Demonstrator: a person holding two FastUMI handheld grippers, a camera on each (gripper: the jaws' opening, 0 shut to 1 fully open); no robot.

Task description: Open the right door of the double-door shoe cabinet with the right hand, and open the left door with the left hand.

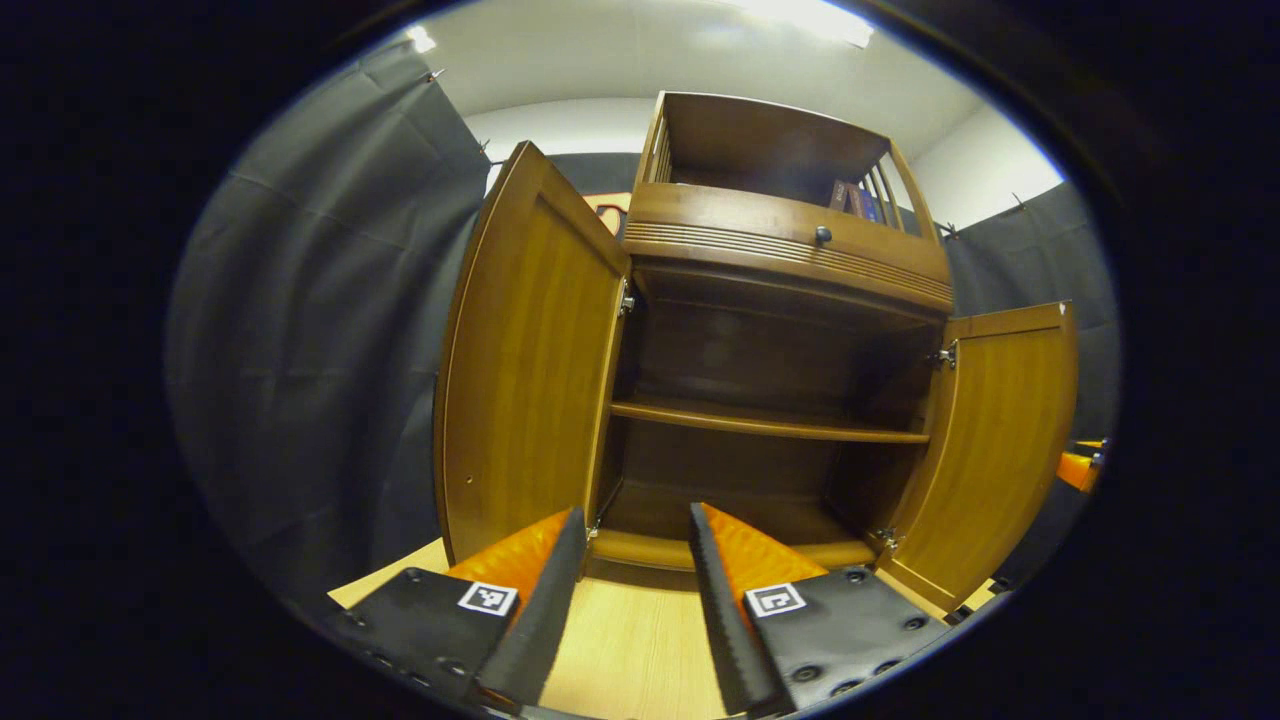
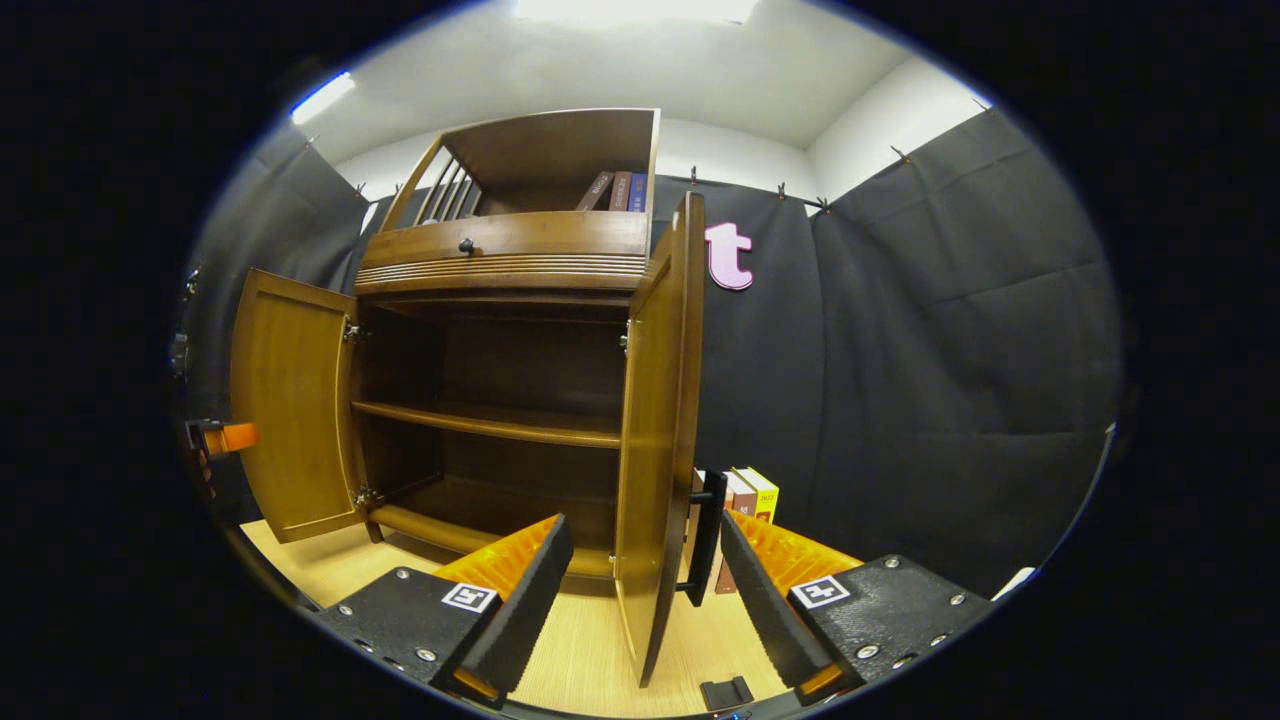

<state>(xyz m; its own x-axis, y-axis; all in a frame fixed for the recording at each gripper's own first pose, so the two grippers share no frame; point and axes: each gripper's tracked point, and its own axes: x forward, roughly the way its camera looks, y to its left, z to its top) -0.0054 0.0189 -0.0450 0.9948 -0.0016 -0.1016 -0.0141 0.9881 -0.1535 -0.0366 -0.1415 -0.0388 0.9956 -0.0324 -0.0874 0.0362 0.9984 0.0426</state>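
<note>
The shoe cabinet (image 1: 780,380) stands on a light wooden surface (image 1: 630,650) against the black cloth wall. Both doors are swung outward.

Left gripper view:
- The left hand-held gripper (image 1: 637,590) has its fingers spread apart, with nothing between them. It points at the cabinet's open interior, near the bottom front rail.
- The left door (image 1: 525,370) stands open just beside the gripper's left finger (image 1: 540,590); contact cannot be determined.
- The right door (image 1: 990,440) is open on the far side. An orange part of the other gripper shows just past its outer edge.
- Inside the cabinet, one shelf (image 1: 760,420) divides the compartment into upper and lower spaces. Above sits a drawer with a dark knob (image 1: 822,235), and above that an open top compartment holding books (image 1: 855,200).

Right gripper view:
- The right hand-held gripper (image 2: 645,580) has its fingers spread apart. The free edge of the right door (image 2: 655,440) stands between them, seen nearly edge-on. Neither finger visibly presses on the door.
- A dark handle (image 2: 703,540) on the door's outer face lies close to the right finger (image 2: 760,590).
- The left door (image 2: 290,410) is open on the far side of the cabinet.
- More books (image 2: 748,495) stand on the surface behind the right door, near the cloth wall.
</note>
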